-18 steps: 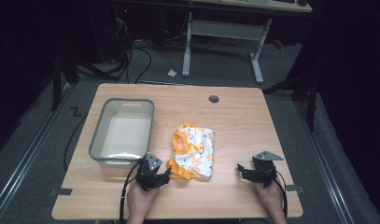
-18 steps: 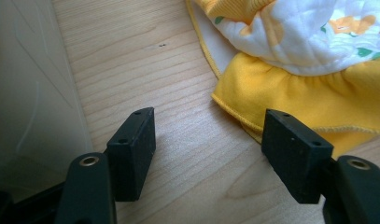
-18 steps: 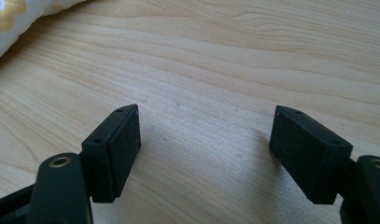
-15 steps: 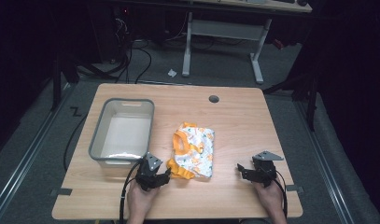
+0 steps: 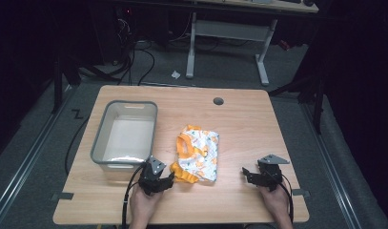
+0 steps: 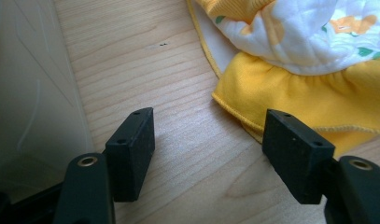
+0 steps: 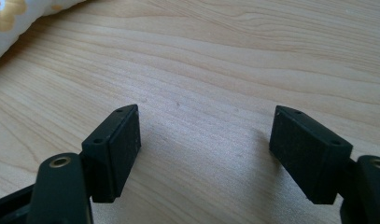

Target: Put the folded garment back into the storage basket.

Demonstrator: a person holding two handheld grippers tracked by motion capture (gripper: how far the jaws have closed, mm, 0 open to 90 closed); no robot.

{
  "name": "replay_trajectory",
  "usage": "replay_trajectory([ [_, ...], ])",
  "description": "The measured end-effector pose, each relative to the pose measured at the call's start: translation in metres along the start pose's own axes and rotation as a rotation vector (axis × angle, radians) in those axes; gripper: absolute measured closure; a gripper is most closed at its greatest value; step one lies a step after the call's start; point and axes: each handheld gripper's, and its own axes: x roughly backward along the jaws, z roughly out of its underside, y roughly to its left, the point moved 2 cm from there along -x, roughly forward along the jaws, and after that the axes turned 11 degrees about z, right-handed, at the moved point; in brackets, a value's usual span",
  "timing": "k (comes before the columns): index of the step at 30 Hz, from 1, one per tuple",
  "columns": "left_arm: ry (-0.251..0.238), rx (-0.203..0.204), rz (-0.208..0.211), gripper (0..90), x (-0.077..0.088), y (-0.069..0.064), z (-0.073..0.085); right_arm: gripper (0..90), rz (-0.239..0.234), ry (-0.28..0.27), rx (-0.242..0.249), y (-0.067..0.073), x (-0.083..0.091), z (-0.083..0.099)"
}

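A crumpled white and orange-yellow printed garment (image 5: 197, 152) lies in the middle of the wooden table (image 5: 239, 124). My left gripper (image 5: 170, 179) sits at its near left corner, open, jaws low over bare wood; in the left gripper view (image 6: 208, 140) the yellow hem (image 6: 290, 93) lies just ahead of the right jaw, not touching. My right gripper (image 5: 245, 172) rests open near the table's front right, pointing left toward the garment. In the right gripper view (image 7: 204, 140) nothing sits between the jaws, and the garment's white edge (image 7: 19, 23) shows at the top left.
A grey plastic bin (image 5: 126, 134) with nothing in it stands on the left half of the table, close beside my left gripper; its pale wall (image 6: 29, 84) shows at left in the left gripper view. A round cable hole (image 5: 218, 101) marks the far edge. Desk legs and cables lie beyond.
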Motion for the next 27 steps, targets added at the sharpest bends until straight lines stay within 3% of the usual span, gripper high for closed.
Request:
replay_trajectory([
  [10, 0.003, -0.004, 0.006, 35.1, -0.0003, 0.0000, -0.0004, 25.1, 0.000, 0.000, -0.001, 0.0000, 0.0000, 0.0000],
  [23, 0.018, 0.006, 0.021, 27.2, -0.0009, -0.0033, -0.0014, 25.1, 0.000, 0.000, 0.002, -0.0001, 0.0001, 0.0001],
  [27, -0.021, 0.019, 0.051, 27.8, 0.0056, -0.0062, -0.0048, 25.1, 0.000, 0.000, 0.001, -0.0001, 0.0002, 0.0001],
])
